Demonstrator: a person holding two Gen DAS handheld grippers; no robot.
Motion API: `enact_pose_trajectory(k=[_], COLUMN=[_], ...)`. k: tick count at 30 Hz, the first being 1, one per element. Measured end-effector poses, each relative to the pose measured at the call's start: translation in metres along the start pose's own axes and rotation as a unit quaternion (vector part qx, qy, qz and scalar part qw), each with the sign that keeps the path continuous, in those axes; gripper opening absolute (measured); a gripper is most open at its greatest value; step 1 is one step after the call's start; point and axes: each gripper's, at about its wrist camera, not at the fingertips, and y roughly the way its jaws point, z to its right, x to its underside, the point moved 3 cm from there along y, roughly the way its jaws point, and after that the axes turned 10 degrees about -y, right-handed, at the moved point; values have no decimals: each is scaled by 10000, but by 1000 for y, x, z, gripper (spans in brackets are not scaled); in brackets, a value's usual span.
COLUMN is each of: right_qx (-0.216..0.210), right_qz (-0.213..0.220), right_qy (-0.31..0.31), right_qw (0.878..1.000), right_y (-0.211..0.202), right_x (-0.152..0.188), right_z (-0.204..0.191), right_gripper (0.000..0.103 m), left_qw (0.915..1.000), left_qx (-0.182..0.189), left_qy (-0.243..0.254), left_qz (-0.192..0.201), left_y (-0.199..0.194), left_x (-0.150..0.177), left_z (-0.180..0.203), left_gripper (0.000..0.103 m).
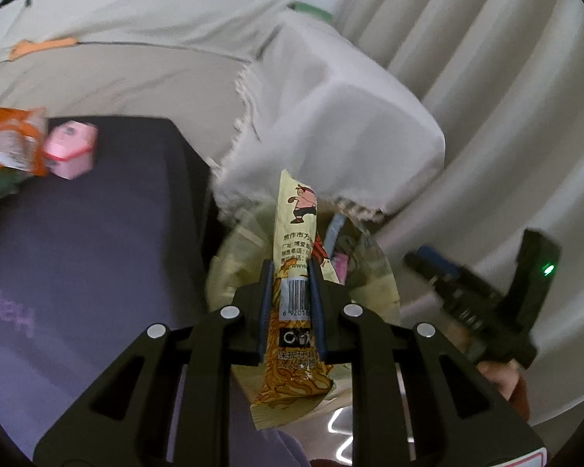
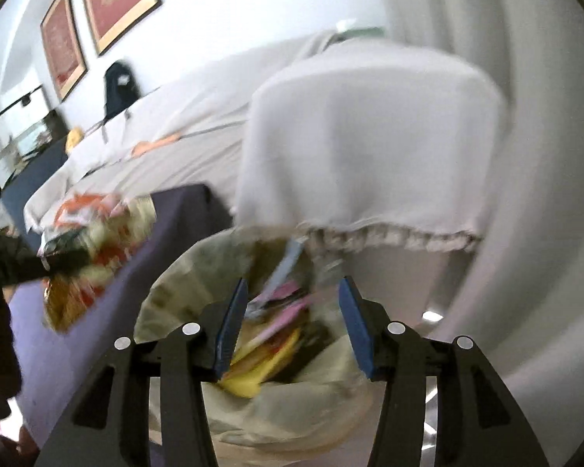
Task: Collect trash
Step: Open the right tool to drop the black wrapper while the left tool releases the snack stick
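My left gripper (image 1: 290,272) is shut on a long yellow noodle-snack wrapper (image 1: 298,229). It holds the wrapper upright over the mouth of a pale, bag-lined trash bin (image 1: 229,272) beside the table. The right wrist view is blurred. There my right gripper (image 2: 292,303) stands open above the same bin (image 2: 175,288), with nothing between its blue pads (image 2: 229,319). Pink and yellow wrappers (image 2: 253,369) lie inside the bag below it. At the left of that view, the dark left gripper (image 2: 58,262) shows with its wrapper (image 2: 70,299).
A dark purple table (image 1: 78,253) lies to the left, bearing a small pink box (image 1: 72,148) and an orange snack packet (image 1: 11,140). A cloth-covered sofa arm (image 1: 350,124) rises just behind the bin, and pale curtains (image 1: 486,78) hang on the right.
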Motion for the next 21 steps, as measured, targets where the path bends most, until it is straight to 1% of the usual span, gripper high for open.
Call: enact_pose_trajectory(k=[3, 6, 8, 10, 11, 13, 14, 16, 18, 19, 21], right_qx=[60, 72, 41, 36, 50, 61, 33, 8, -4, -20, -30], right_qz=[133, 172, 177, 183, 183, 181, 182, 175, 162, 161, 155], right_qy=[187, 338, 413, 466, 486, 520, 554, 584, 597, 612, 627], right_qw=[9997, 9993, 9990, 9987, 9986, 9985, 9983, 9981, 9981, 9980, 9979], right_y=[-6, -6, -4, -2, -1, 1, 3, 6, 9, 10, 12], right_x=[-2, 0, 1, 2, 2, 3, 4, 5, 6, 7, 8], right_z=[19, 32, 38, 44, 47, 50, 53, 53, 53, 53, 52], right_gripper=[47, 47, 47, 47, 47, 47, 47, 47, 47, 47, 47], left_qw=[9994, 9982, 9964, 9921, 9901, 9871, 9850, 9824, 9830, 9845, 9879], left_qx=[97, 54, -184, -611, -727, -833, -953, -1054, -998, -882, -636], left_qy=[168, 354, 572, 785, 827, 888, 938, 964, 916, 892, 889], left_qz=[-287, -475, -595, -768, -865, -1041, -1089, -1205, -1239, -1225, -1101], left_y=[34, 67, 95, 121, 131, 144, 150, 159, 161, 159, 149], left_x=[4, 8, 11, 14, 17, 22, 26, 31, 33, 33, 29], left_z=[13, 27, 33, 36, 35, 34, 32, 29, 27, 27, 30], left_gripper=[16, 16, 16, 16, 16, 16, 16, 15, 15, 16, 30])
